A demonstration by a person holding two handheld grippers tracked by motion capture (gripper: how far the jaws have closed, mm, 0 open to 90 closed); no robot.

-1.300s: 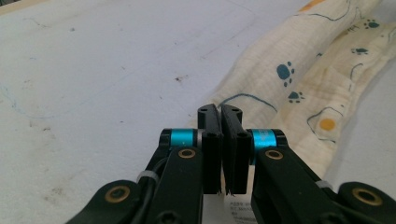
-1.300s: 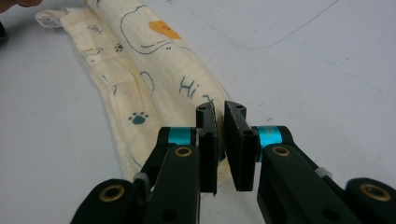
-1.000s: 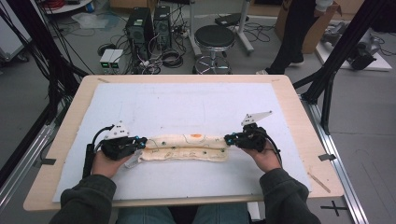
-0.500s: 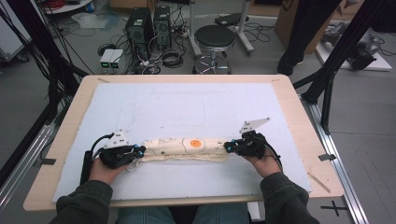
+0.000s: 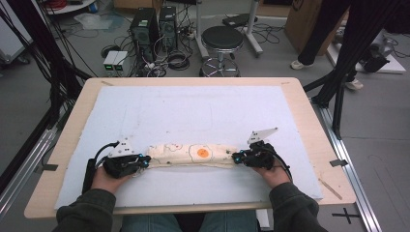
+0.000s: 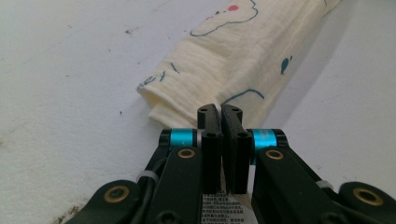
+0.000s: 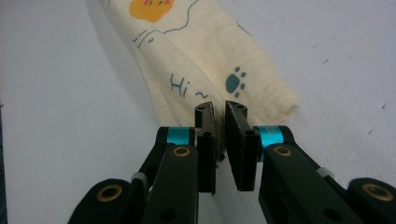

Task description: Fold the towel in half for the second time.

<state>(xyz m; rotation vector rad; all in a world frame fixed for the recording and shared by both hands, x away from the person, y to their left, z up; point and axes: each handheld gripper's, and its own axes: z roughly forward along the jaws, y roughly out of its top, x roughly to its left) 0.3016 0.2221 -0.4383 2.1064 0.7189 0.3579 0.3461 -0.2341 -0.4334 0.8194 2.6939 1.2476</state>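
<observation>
Cream crinkled cloth [image 5: 193,154], folded long, lies between both grippers' nearly closed jaws.

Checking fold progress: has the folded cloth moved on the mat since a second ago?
Yes. The folded cloth sits slightly nearer the table's near edge than before, its ends at the left gripper and right gripper.

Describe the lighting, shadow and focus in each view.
High view: even overhead light, slightly soft, with a faint shadow under the folded cloth. Left gripper view: the cloth's weave is sharp and the near fingers are a little soft. Right gripper view: the cloth casts a soft shadow on the mat; no glare.
</observation>
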